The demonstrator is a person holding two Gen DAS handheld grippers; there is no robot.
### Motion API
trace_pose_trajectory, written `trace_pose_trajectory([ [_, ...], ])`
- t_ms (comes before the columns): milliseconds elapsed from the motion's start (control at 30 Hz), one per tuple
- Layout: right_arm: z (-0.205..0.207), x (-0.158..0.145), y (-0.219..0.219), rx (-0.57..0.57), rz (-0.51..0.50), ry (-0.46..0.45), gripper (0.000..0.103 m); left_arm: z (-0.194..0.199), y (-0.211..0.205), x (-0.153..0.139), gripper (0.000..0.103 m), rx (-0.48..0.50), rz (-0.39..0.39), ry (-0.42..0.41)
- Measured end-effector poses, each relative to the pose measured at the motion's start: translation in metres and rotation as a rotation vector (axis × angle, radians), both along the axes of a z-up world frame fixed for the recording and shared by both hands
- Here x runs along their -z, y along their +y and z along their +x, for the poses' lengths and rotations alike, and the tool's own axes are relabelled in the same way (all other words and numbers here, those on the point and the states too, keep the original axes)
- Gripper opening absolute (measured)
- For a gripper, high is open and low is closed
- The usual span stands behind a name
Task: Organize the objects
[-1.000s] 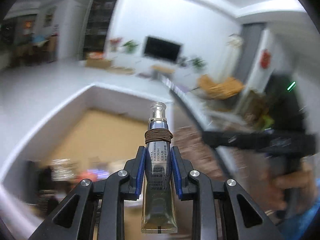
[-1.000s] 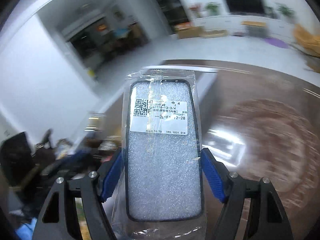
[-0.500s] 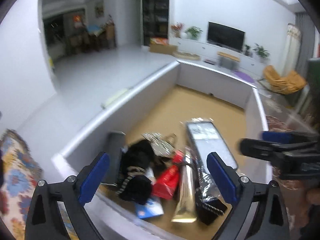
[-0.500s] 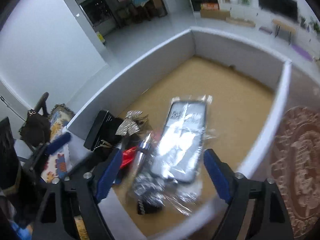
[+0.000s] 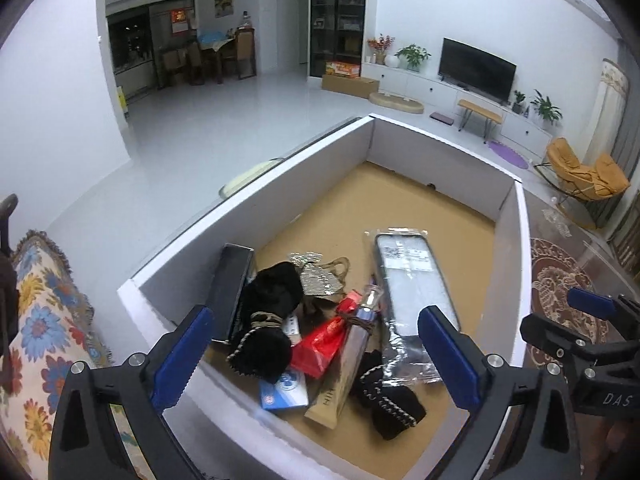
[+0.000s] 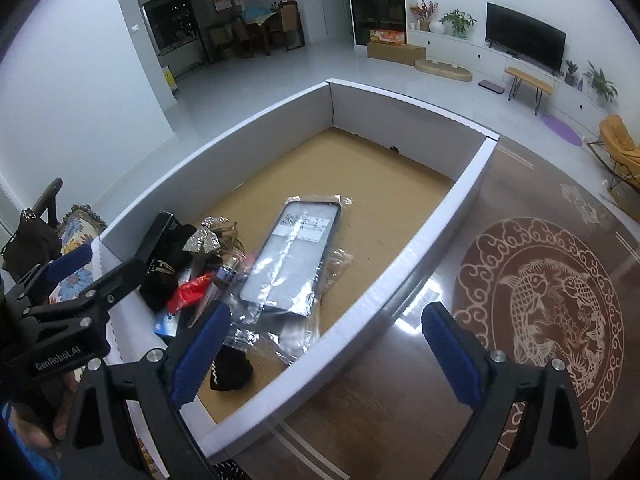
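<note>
In the white box (image 5: 256, 200), beside the clutter, lies the bagged phone case (image 5: 414, 288) (light, slippery film); we'd pinch its stiff long edges, both claws (image 5: 312, 356) (image 6: 324, 352) opening, empty.

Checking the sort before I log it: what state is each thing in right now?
Left gripper: jaws opening, nothing between them.
Right gripper: jaws opening, nothing between them.
Bagged phone case: lying flat in the box.
Cream tube: lying in the pile, cap away from the camera.
White box: open-topped, things heaped at its near end.
</note>
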State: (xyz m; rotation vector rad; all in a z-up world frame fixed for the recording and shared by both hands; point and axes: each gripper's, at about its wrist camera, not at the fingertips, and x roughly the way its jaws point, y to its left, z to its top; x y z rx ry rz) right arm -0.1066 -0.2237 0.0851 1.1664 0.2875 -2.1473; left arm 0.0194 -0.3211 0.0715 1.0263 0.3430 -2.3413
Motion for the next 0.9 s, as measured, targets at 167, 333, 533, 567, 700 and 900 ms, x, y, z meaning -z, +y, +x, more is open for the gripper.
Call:
trace_pose_trajectory([
  [167, 0.003, 0.001, -0.005, -0.019, 0.018, -0.004, 0.097, 0.006, 0.004, -0.008, 0.103, -0.026, -0.076, -0.005],
  [333, 0.007, 0.004, -0.013, -0.031, 0.035, 0.001, 0.097, 0.009, 0.008, -0.013, 0.103, -0.021, -0.108, 0.001],
  [533, 0.009, 0.005, -0.018, -0.034, 0.041, 0.005, 0.097, 0.013, 0.003, -0.013, 0.103, -0.037, -0.083, 0.018],
  [567, 0.009, 0.005, -0.019, -0.034, 0.041, 0.005, 0.097, 0.013, 0.000, -0.012, 0.103, -0.038, -0.069, 0.018],
  [700, 0.009, 0.003, -0.024, -0.034, 0.040, 0.012, 0.097, 0.016, -0.011, -0.008, 0.103, -0.031, 0.029, 0.039],
  [900, 0.010, -0.002, -0.024, -0.026, 0.011, 0.028, 0.097, 0.028, -0.007, -0.016, 0.103, -0.084, -0.068, 0.090],
])
